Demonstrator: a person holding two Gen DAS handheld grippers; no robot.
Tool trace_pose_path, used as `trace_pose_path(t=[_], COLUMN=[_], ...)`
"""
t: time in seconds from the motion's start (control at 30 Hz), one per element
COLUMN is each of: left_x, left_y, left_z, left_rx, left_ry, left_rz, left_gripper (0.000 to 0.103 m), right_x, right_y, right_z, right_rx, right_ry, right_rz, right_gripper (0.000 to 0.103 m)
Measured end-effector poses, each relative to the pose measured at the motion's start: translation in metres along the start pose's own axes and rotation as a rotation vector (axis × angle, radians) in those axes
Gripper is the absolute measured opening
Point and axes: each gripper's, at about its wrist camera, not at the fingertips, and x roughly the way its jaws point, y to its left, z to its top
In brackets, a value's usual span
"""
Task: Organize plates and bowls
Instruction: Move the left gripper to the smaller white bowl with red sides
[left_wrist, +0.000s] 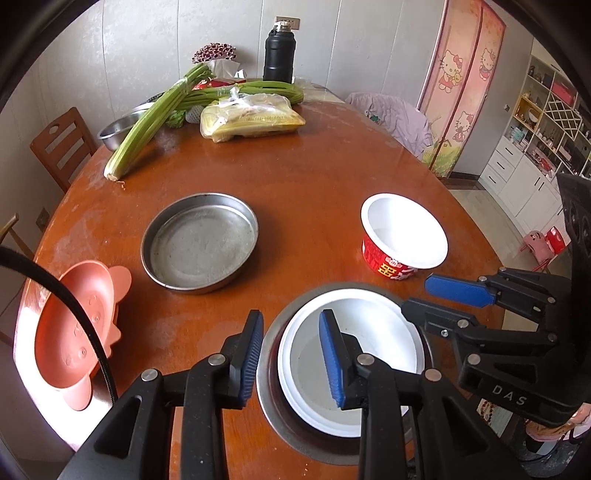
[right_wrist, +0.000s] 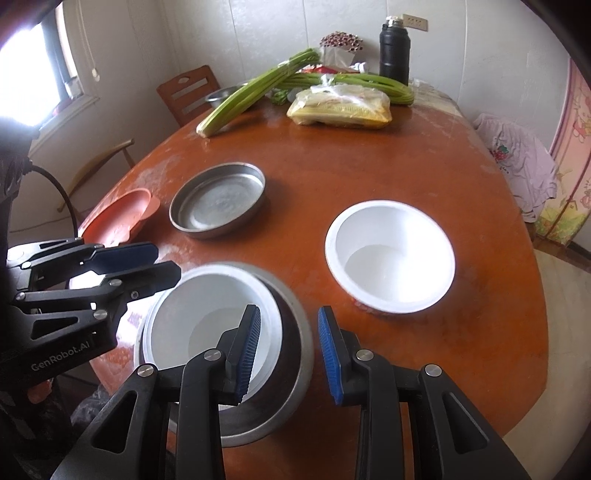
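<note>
Two tongs (left_wrist: 291, 356) (right_wrist: 290, 356) agape; two white bowls (left_wrist: 404, 229) (right_wrist: 207, 314), two metal plates (left_wrist: 199, 242) (right_wrist: 295, 373).

White bowl (left_wrist: 354, 362) inside metal plate (left_wrist: 273, 376)

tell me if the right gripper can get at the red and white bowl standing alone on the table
Probably yes. The right gripper is open, holds nothing, and the red and white bowl stands upright just ahead to its right, with bare table between them and nothing across the path.
</note>
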Motion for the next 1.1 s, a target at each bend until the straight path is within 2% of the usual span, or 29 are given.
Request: trace_pose_path(t=[0.23, 0.33, 0.73, 1.1], left_x=[0.001, 0.002, 0.014, 0.032], left_y=[-0.006, -0.009, -0.021, -0.043], left_z=[0.013, 0.02, 0.056, 0.083], left_rx=[0.02, 0.033, 0.092, 0.155], left_ry=[-0.009, -0.011, -0.02, -0.008], left_rz=[0.001, 0.0, -0.024, -0.068], left_gripper=[0.033, 0.033, 0.035, 0.035], right_x=[-0.007, -0.01, -0.025, -0.028], right_y=[-0.012, -0.019, -0.056, -0.088], right_z=[0.009, 0.012, 0.03, 0.035], right_rx=[0.026, 0.041, 0.129, 0.207], right_ry=[-0.029, -0.038, -0.084, -0.091], right_rz=[-0.029, -0.041, -0.089, -0.134], right_gripper=[0.035, 0.04, 0.041, 0.042])
